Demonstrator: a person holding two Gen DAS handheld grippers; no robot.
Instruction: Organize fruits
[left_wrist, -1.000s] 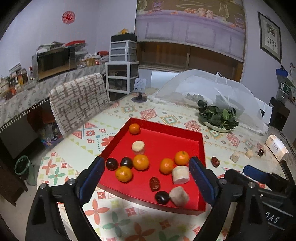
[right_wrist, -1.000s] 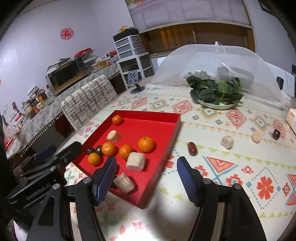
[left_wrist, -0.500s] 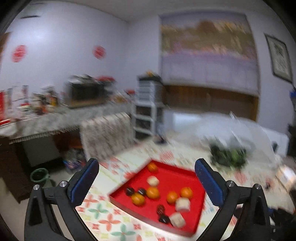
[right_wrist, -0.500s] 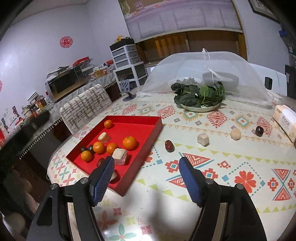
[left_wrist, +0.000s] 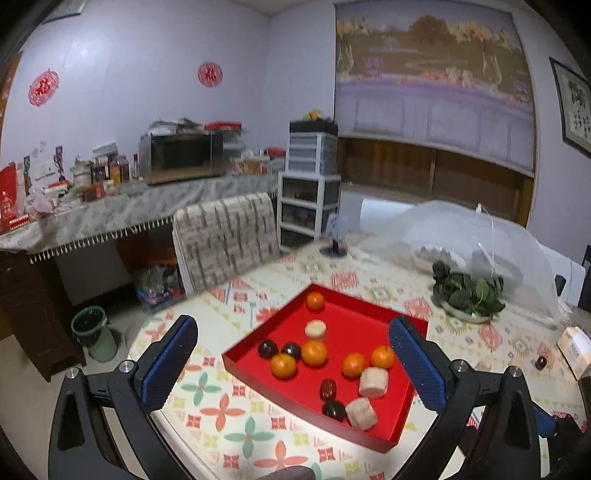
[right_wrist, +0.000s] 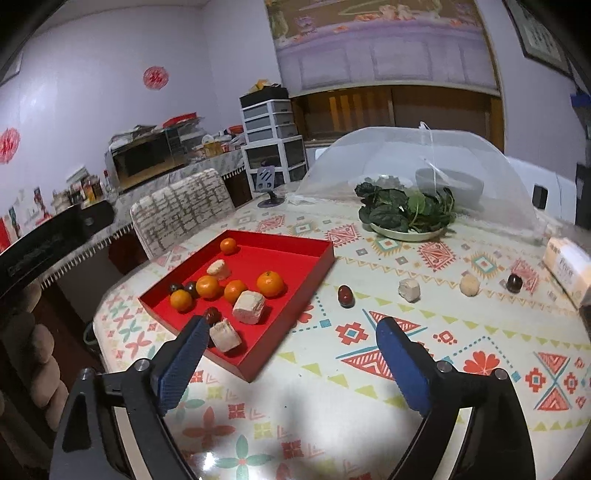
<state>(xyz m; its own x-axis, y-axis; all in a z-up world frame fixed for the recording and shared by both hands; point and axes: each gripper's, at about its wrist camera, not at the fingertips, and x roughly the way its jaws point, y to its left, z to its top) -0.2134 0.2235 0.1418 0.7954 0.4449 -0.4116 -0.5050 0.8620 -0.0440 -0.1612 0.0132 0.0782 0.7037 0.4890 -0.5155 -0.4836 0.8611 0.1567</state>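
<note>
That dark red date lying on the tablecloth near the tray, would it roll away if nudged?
Probably a little: the date looks oval and smooth, so it may wobble or roll sideways. It sits on flat tablecloth with no rim. Its glossy skin might slip between pads.

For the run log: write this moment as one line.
left gripper: open, empty | right gripper: jaws just opened, empty | red tray: five oranges | tablecloth: four pieces loose

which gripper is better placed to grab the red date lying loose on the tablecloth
Right, most likely. The right gripper is open and empty, and the red date lies just ahead between its fingers. The left gripper, also open, faces the red tray.
</note>
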